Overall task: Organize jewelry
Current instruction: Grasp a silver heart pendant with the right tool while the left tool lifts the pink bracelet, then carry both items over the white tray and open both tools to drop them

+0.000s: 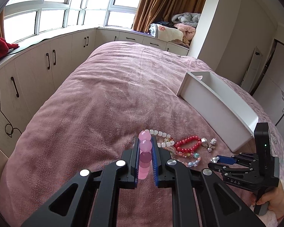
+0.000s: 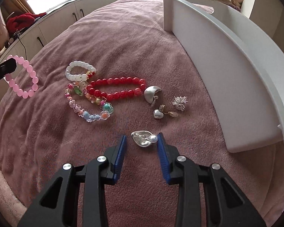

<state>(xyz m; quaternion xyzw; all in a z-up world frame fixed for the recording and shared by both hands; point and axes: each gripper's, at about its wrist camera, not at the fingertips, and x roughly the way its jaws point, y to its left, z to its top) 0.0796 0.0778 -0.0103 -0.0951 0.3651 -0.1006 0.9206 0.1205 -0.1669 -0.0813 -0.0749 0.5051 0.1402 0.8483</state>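
Two grippers are at work over your pink bed (image 2: 123,28). The white tray (image 2: 227,66) lies far right, its tall wall facing the jewelry, so anything carried low could knock that wall.

Your left gripper (image 1: 144,145) has its jaws clamped on the pink bead bracelet (image 2: 23,77), lifted at the left; the round beads could roll out of a loose grip.

The red bead bracelet (image 2: 119,89), white bead bracelet (image 2: 79,71) and multicolored charm bracelet (image 2: 89,106) overlap in the middle and may drag along together.

Your right gripper (image 2: 142,141) has its jaws apart, straddling the silver heart earring (image 2: 143,141); closing askew could press it into the plush. Three more silver earrings (image 2: 165,102) lie just beyond.
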